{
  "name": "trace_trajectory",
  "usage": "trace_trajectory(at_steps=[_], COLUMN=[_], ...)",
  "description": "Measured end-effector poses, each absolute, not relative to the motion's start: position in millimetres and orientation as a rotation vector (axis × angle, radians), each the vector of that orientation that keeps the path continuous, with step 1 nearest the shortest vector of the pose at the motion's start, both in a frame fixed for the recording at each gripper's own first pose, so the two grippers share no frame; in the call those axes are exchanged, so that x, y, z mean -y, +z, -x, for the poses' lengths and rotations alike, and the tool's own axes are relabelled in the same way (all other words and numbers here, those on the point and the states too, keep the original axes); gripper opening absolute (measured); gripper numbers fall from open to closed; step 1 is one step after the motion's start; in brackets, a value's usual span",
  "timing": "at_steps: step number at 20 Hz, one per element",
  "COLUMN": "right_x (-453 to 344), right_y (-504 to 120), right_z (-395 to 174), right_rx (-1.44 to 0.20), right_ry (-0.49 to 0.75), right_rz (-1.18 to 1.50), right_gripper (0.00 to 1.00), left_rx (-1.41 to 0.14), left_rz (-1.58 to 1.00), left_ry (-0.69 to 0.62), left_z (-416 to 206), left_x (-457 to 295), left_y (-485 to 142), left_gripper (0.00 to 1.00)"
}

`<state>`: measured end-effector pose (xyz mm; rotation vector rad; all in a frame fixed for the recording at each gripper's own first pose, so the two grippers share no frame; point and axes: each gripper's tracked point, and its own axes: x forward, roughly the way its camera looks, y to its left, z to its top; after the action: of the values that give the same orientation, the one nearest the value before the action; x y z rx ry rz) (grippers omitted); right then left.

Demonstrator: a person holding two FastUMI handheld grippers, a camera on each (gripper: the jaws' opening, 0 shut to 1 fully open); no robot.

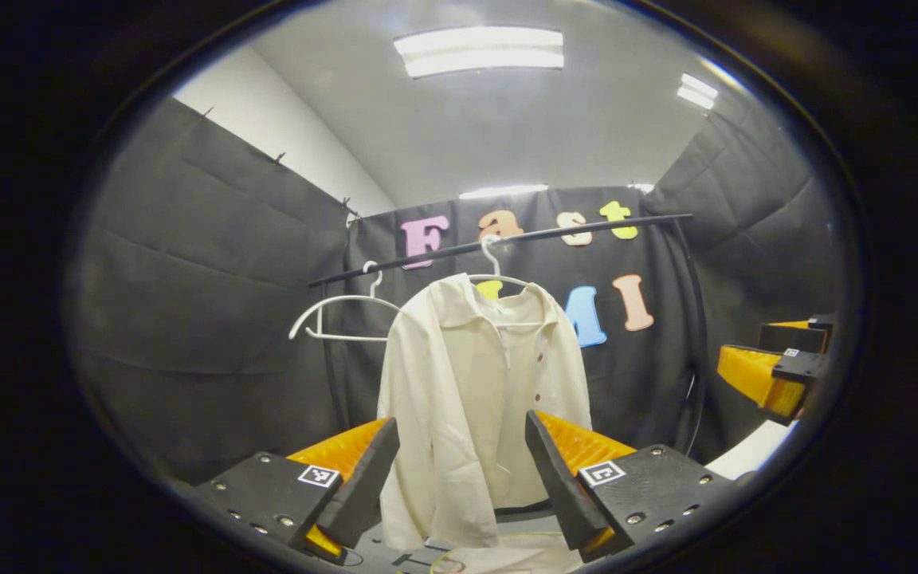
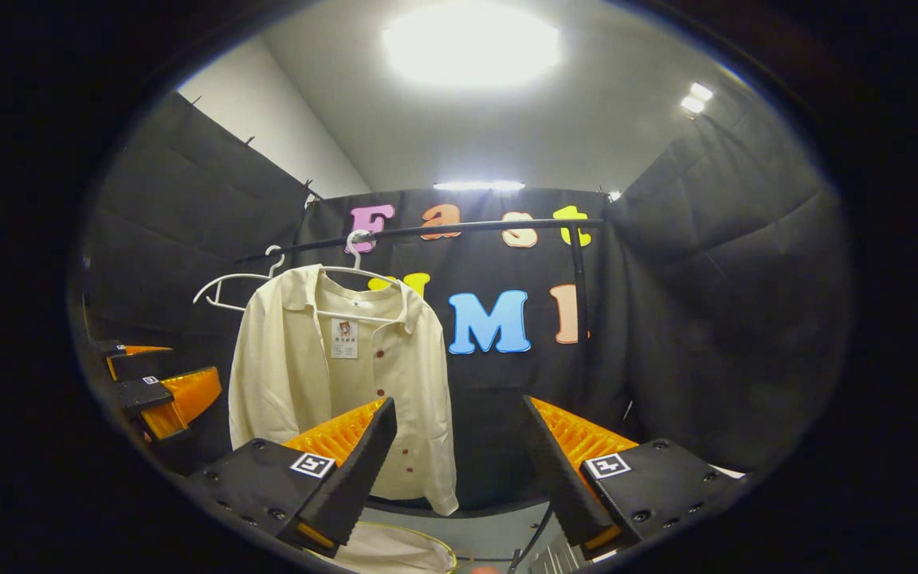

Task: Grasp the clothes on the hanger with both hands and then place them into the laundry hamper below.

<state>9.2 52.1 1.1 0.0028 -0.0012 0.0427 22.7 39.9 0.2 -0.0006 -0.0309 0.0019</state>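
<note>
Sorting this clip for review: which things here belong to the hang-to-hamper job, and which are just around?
Job:
cream shirt on its white hanger
hamper rim below
left gripper, open
right gripper, open

Just around:
empty white hanger
black rail

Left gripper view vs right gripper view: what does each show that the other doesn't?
Left gripper view: right gripper, open, at its right edge; the shirt sits between its own fingers. Right gripper view: left gripper, open, at its left edge; the shirt's neck label. Both: shirt on its hanger, spare hanger, rail.
</note>
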Motion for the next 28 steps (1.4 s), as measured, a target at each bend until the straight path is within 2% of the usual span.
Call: trace_trajectory(at_steps=[8, 28], right_x=[-69, -134], right_y=[17, -4], right_z=[-49, -223], right_rx=[0.041, 0.017], right_ry=[0.097, 0.341], right_rz=[-0.029, -0.124], right_gripper=[0.97, 0.98], left_rx=[0.065, 0.054], left_rz=[-0.001, -0.058], left_ry=[0.014, 0.139], left_z=[-57, -212], left_x=[-29, 0], left_y=[15, 6], left_gripper=[0.94, 0.94])
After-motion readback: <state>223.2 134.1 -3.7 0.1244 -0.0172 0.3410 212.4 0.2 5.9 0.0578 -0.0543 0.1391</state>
